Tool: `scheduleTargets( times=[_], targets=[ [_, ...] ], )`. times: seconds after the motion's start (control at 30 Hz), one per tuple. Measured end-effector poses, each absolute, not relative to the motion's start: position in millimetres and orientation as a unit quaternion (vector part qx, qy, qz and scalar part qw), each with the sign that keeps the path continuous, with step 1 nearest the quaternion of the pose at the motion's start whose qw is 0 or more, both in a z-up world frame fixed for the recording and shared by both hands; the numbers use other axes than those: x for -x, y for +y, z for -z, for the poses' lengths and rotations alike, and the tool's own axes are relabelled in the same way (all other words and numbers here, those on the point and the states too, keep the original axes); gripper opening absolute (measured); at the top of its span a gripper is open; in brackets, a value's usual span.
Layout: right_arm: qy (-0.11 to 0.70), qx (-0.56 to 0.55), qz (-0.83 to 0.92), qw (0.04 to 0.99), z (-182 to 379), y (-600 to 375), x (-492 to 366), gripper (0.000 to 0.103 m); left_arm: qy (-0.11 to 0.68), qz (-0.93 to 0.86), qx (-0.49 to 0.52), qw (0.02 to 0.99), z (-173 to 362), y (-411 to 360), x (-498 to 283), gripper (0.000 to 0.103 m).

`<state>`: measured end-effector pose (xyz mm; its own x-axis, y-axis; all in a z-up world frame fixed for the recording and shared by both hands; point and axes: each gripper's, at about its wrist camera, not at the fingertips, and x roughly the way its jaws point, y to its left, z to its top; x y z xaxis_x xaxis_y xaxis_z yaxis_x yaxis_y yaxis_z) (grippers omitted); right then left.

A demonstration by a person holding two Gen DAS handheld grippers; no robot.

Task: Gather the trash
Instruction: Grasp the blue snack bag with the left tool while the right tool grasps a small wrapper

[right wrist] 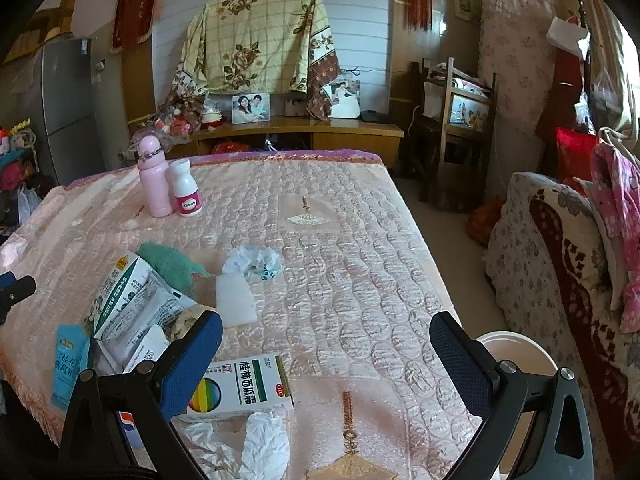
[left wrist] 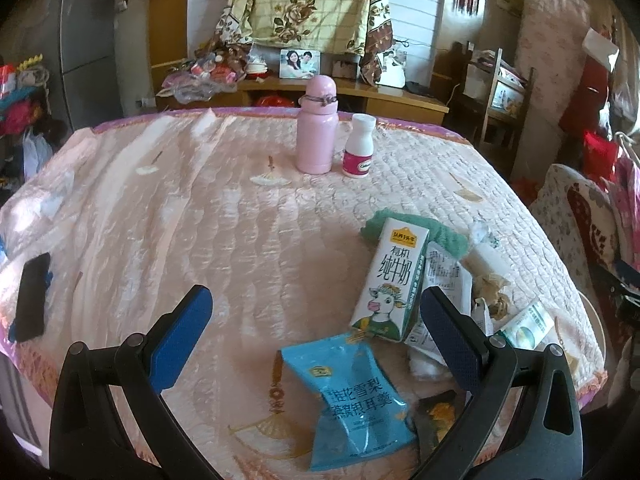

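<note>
Pink quilted cover: it's lying over the whole table (right wrist: 360, 240), padded and a bit glossy, so flat stuff is probably going to be sliding on it rather than lifting cleanly.
Left gripper (left wrist: 316, 344): hovering low over the near edge, fingers spread wide, holding nothing.
Right gripper (right wrist: 326, 364): same deal, fingers wide apart and empty, hanging over bare cover.
Blue pouch (left wrist: 352, 396): lying flat right between the left fingers, looking light and crinkly; I'd be pinching a raised edge or corner, not the flat middle.
Milk carton (left wrist: 394, 280): standing tilted just past the pouch, leaning into the wrapper pile; stiff sides, likely empty and tippy, so squeezing across the narrow body seems best.
Medicine box (right wrist: 240, 388): sitting beside the right gripper's left finger, rigid, easy grab across its short side.
Crumpled tissue (right wrist: 248, 444): touching the box's near side, soft, going to squash to nothing.
Pink bottle (left wrist: 316, 128): standing well back next to a white bottle (left wrist: 359, 148), not looking like trash.
Room: loads of open cover in the middle and right; clutter is hugging the near edge, so things could get nudged off.
White bucket (right wrist: 516, 356): peeking past the table's right edge, maybe the bin.
</note>
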<state>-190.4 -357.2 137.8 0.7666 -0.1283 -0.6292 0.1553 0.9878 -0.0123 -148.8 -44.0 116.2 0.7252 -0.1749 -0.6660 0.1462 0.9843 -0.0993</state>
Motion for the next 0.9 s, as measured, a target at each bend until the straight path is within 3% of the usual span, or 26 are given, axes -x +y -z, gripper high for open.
scheduleTargets(
  times=[0.33,0.7,0.8,0.9],
  targets=[
    [0.362,-0.021,0.019,0.932,-122.5,-349.1,164.4,0.102,0.449,0.117,0.019,0.886,-77.8,-32.1,159.0,0.103],
    [0.447,-0.056,-0.041,0.892,-92.0,-351.6,52.1,0.088,0.498,0.130,0.015,0.857,-40.4,-47.1,155.7,0.103],
    [0.466,-0.058,-0.041,0.882,-79.7,-349.2,23.4,0.087,0.507,0.142,0.013,0.850,-34.5,-54.5,151.0,0.098],
    [0.490,-0.067,-0.044,0.868,-63.7,-347.4,0.4,0.079,0.525,0.156,0.004,0.837,-26.6,-63.9,144.9,0.081]
  ],
)
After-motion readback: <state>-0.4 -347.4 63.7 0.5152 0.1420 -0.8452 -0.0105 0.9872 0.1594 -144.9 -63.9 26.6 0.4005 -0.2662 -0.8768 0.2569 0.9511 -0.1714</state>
